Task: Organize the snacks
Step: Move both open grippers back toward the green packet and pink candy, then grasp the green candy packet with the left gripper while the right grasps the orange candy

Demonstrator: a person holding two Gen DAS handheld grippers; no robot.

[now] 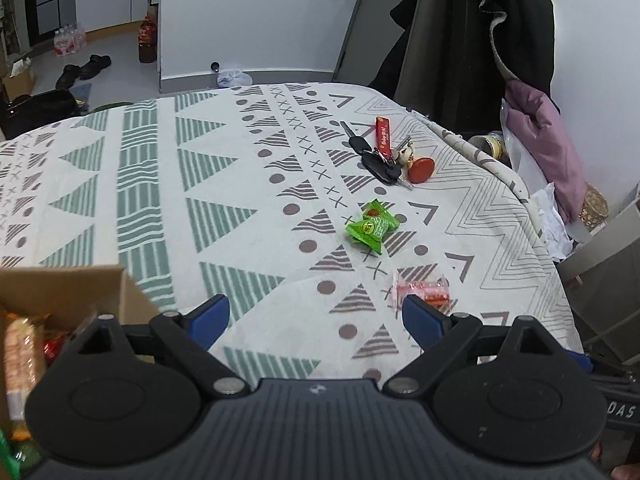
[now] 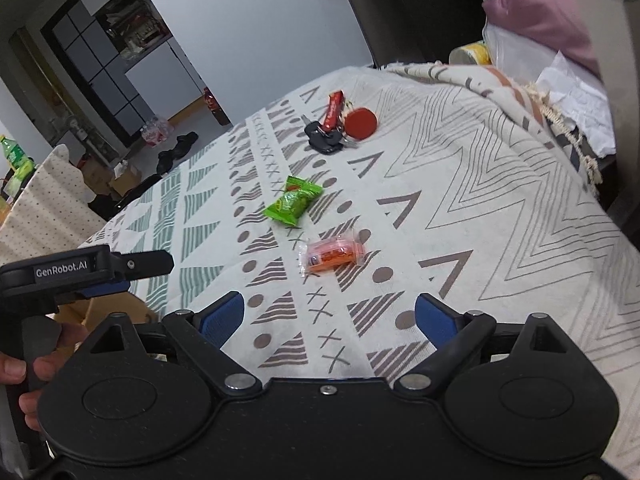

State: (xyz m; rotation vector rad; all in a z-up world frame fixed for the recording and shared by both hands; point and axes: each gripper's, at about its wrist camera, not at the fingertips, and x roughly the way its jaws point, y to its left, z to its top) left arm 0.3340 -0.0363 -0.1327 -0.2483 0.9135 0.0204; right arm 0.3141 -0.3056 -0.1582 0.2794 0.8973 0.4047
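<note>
Both pairs of jaws stand spread wide with nothing between them. Seen in its own wrist view, the left gripper (image 1: pixel 316 322) hovers low over a worktop covered by a patterned cloth (image 1: pixel 224 184), white with green striped triangles, brown dots, crosses and grey chevrons. The right gripper (image 2: pixel 328 320) hangs over the same cloth a little to the right; in its view the left gripper appears at the left edge, held by a hand (image 2: pixel 36 364) on its grip.

Two snacks lie on the cloth ahead of the jaws. A green snack packet (image 1: pixel 372 228) sits mid-cloth, and a pink-orange snack packet (image 1: pixel 422 290) in clear wrap lies nearer, just ahead of the left gripper's right fingertip. They are near each other but apart. Farther back rests a bunch of keys (image 1: pixel 380 160) with a red strap and a round red tag.

At the lower left of the left wrist view stands an open cardboard box (image 1: pixel 80 292) with wrapped snacks inside.

Beyond the worktop the room has a pale wall (image 1: pixel 256 16), a grey floor with dark shoes (image 1: pixel 84 70), a pack of water bottles (image 1: pixel 70 42) and a dark-framed glass partition. To the right, dark clothing (image 1: pixel 492 40) hangs, with a mauve garment (image 1: pixel 548 152) beneath it.
</note>
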